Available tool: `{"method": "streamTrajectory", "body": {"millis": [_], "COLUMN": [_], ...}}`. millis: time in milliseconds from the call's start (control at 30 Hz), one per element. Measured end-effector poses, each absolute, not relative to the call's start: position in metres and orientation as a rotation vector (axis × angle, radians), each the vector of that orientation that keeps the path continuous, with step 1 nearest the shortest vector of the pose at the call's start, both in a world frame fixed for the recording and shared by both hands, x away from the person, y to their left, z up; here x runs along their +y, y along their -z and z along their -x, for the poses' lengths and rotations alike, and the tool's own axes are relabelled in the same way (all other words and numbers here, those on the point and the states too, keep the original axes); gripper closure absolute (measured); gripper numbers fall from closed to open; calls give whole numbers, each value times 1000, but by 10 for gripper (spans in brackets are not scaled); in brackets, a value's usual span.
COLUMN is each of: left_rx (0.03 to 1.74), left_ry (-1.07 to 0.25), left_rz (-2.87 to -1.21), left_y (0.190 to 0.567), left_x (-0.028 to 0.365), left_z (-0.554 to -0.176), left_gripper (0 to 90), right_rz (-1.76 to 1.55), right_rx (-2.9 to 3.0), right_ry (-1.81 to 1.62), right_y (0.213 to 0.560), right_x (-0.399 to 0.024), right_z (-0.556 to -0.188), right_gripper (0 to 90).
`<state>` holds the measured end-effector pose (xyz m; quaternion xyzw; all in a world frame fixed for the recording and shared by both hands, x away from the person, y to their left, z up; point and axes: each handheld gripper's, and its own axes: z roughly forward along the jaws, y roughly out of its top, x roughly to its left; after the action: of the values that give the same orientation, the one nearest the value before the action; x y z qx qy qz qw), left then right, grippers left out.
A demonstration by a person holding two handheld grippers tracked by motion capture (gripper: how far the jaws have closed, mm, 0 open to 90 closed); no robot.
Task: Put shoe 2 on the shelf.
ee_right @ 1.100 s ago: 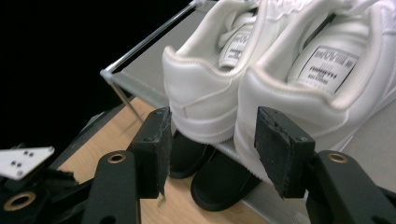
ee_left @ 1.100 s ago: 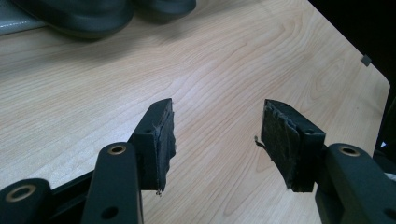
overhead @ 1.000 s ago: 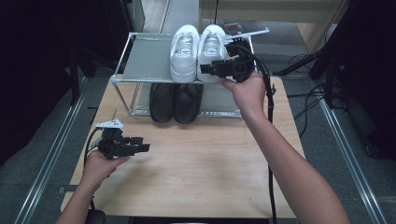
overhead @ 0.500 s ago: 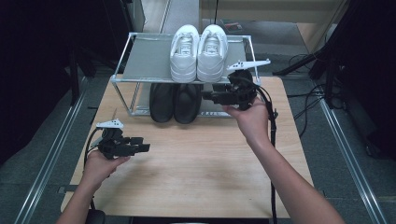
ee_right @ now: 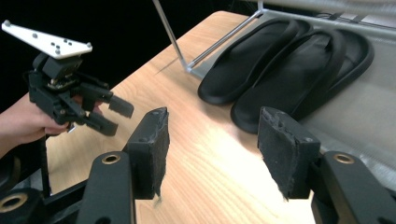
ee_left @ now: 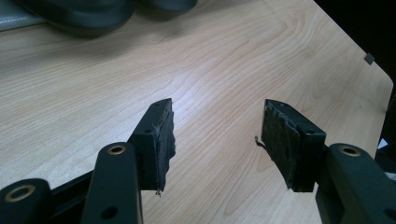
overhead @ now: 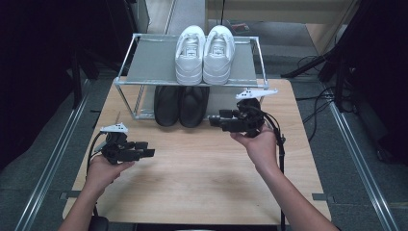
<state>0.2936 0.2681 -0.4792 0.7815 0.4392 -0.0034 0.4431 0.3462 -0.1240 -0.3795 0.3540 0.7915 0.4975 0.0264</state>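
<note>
Black slippers lie side by side on the desk under the shoe rack. Right claw has dropped from the rack's top, jaws just widened, empty, aimed at them; left claw waits spread.

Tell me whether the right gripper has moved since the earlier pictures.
Yes. The right gripper has come down from beside the white sneakers on the rack's top shelf to the black slippers below, its fingers opening, nothing between them.

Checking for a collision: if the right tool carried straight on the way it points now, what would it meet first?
Probably the nearer of the black slippers under the rack; the right tool, jaws open and empty, aims at its toe end, though depth is unclear.
</note>
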Motion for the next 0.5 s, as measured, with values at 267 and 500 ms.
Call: {"method": "streamTrajectory", "body": {"millis": [267, 500], "left_rx": [1089, 1084], "left_ry": [6, 7], "left_rz": [-1944, -1960], "left_y": [480, 480], "left_x": [267, 265], "left_z": [-294, -294], "left_gripper": [447, 447], "right_rz": [-1126, -1176], "right_rx": [2466, 2477], "right_ry": [-1550, -1549], "right_y": [409, 438], "right_x": [-131, -145], "right_z": [-335, -328], "right_gripper": [447, 445]}}
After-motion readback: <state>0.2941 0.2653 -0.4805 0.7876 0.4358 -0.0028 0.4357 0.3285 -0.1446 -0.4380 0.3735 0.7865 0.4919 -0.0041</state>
